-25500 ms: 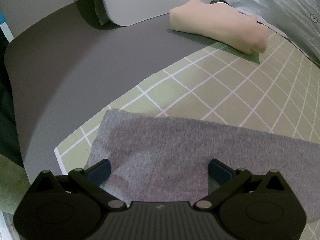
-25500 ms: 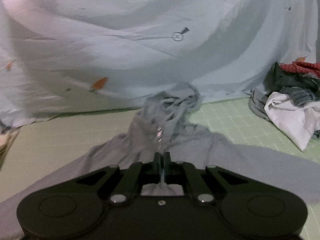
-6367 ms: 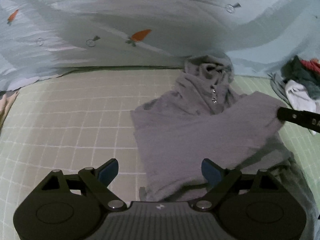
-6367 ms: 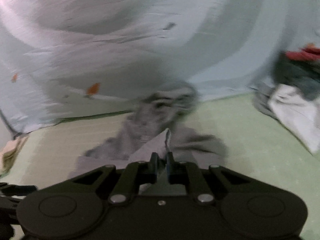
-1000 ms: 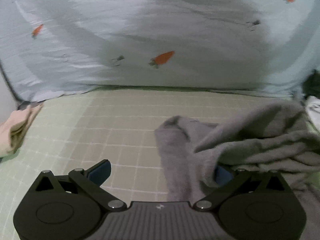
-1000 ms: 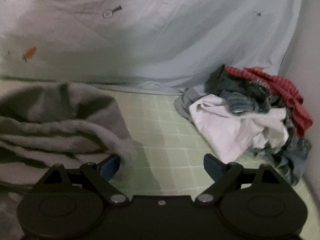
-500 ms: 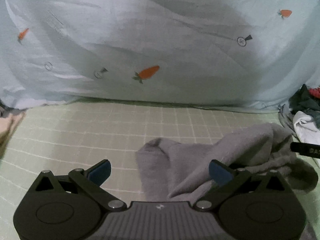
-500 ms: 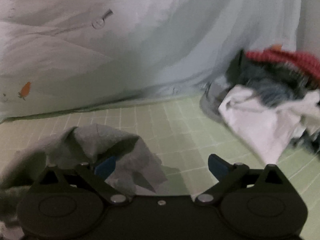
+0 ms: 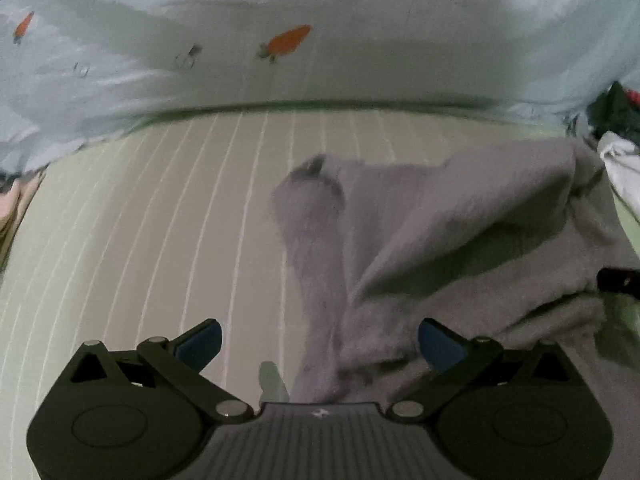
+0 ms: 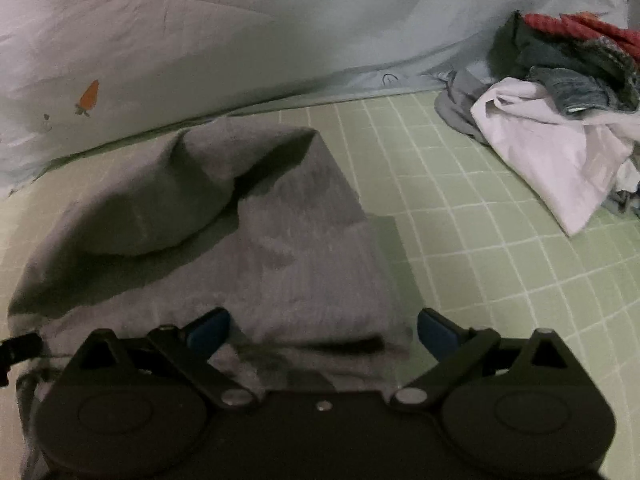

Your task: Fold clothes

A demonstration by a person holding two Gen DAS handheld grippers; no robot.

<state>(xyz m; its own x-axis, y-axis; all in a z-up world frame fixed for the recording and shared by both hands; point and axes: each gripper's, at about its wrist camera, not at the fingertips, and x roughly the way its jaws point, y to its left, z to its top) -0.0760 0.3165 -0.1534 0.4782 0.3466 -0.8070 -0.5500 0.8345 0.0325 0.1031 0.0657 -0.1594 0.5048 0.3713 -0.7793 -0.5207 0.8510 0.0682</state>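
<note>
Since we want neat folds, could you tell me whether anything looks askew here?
Yes: the grey knit garment on the green checked mat is lumpy, its upper layer lifted and gaping rather than flat. Both grippers are open, holding nothing.

A green checked sheet (image 10: 500, 240) with white grid lines covers the bed. Behind it, a pale blue quilt (image 10: 240, 32) printed with orange carrots (image 9: 289, 38) rises in folds, touching the sheet's far edge. It is creased and partly shadowed in both views.

The grey garment (image 10: 312, 248) under my hand-held gripper (image 10: 322, 332) looked like soft, matt fleece. The checked green mat (image 10: 480, 240) was smooth cloth. My gripper's body was matt black plastic.
</note>
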